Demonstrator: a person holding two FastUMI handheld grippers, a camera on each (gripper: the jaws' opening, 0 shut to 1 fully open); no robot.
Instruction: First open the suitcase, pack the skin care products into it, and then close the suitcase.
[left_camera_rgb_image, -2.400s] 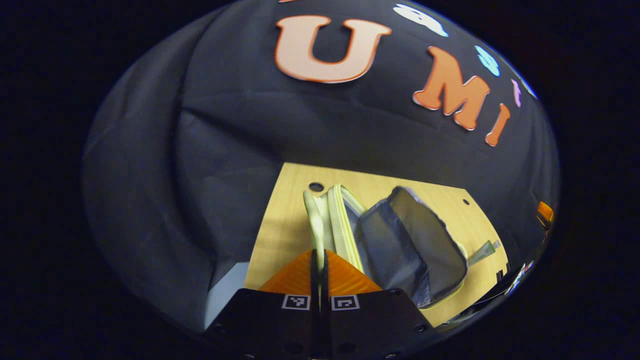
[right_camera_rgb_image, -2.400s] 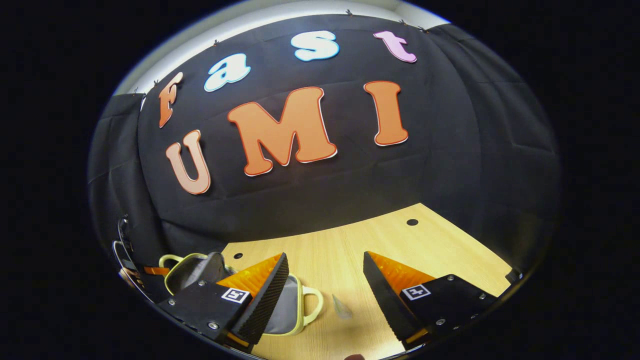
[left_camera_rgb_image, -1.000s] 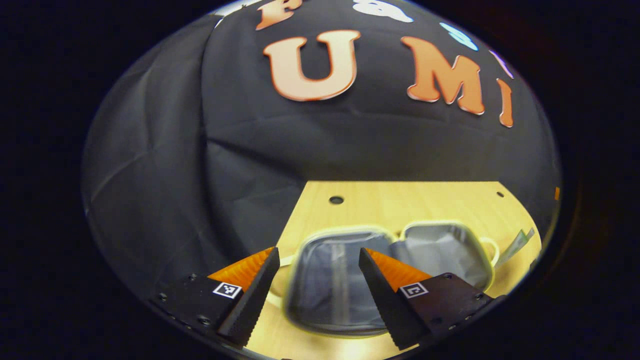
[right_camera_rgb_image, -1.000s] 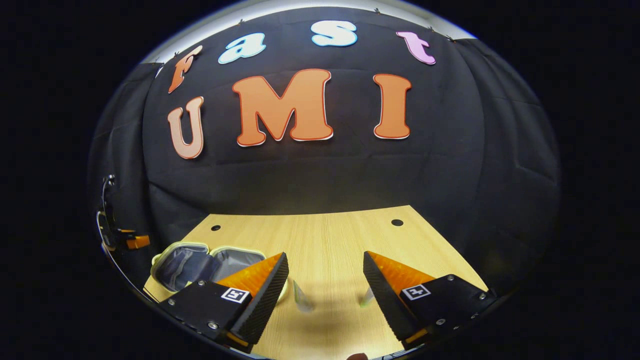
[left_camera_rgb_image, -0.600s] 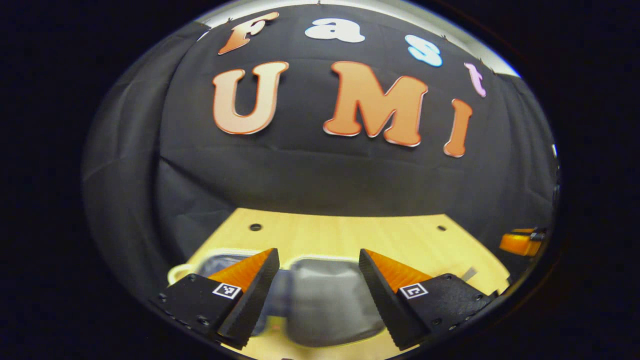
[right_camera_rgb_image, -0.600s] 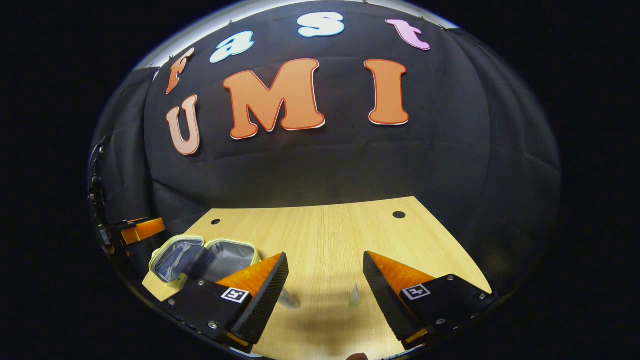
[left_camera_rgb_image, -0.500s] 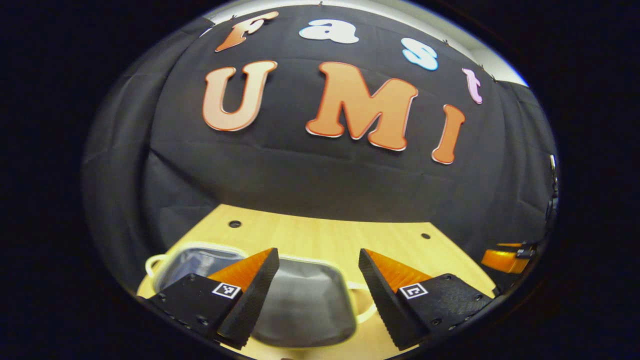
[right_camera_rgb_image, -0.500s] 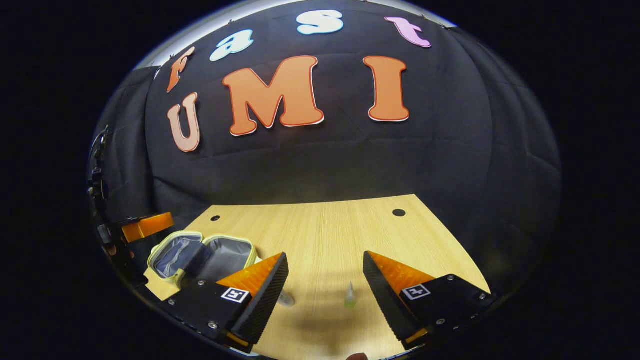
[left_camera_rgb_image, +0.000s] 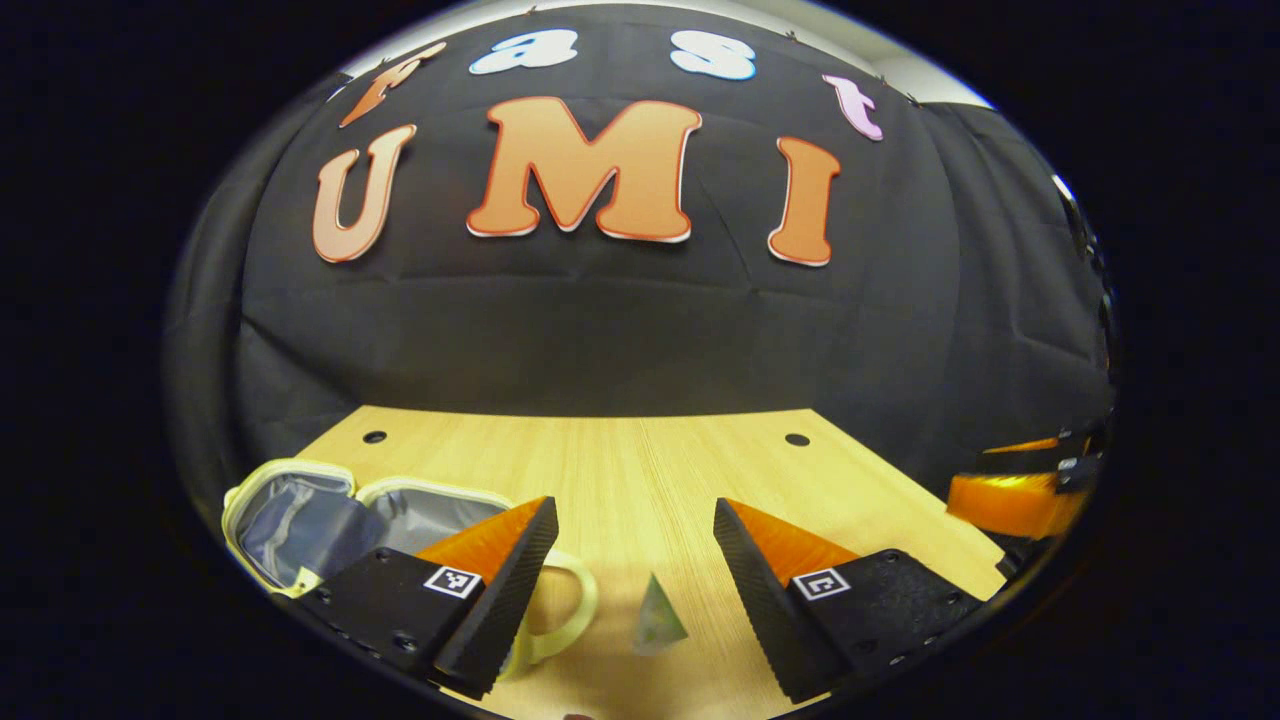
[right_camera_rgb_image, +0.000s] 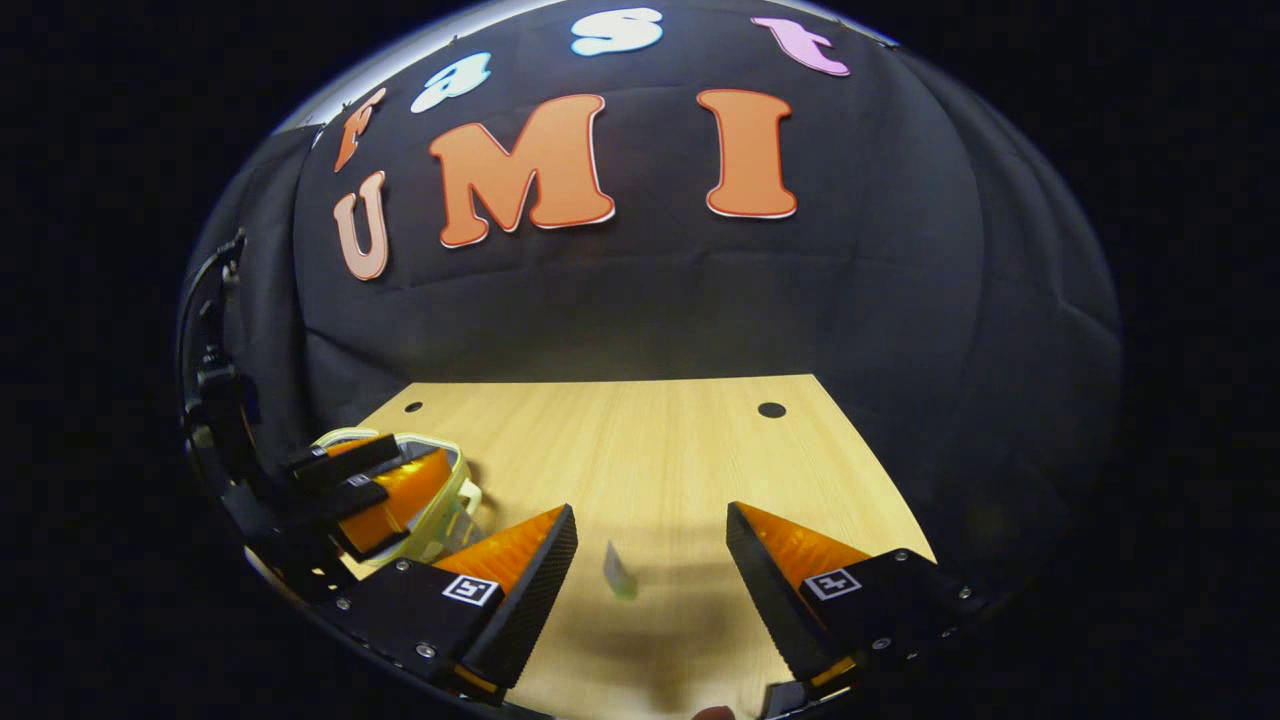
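Open suitcase and one skin care sachet on wooden table; both grippers released.

Left gripper view: left gripper spread wide, holding nothing; suitcase lies open at 8 o'clock (grey lining showing), sachet on the table between the fingers, right gripper at 3 o'clock. Right gripper view: right gripper likewise spread, sachet between its fingers, suitcase at 8 o'clock.

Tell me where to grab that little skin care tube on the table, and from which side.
Take the skin care tube across its thin flat faces, near its wide crimped end, coming straight down. It lies flat on the table and tapers toward the far end, so the broad end probably gives the pads more to hold. The open left claw already straddles it.
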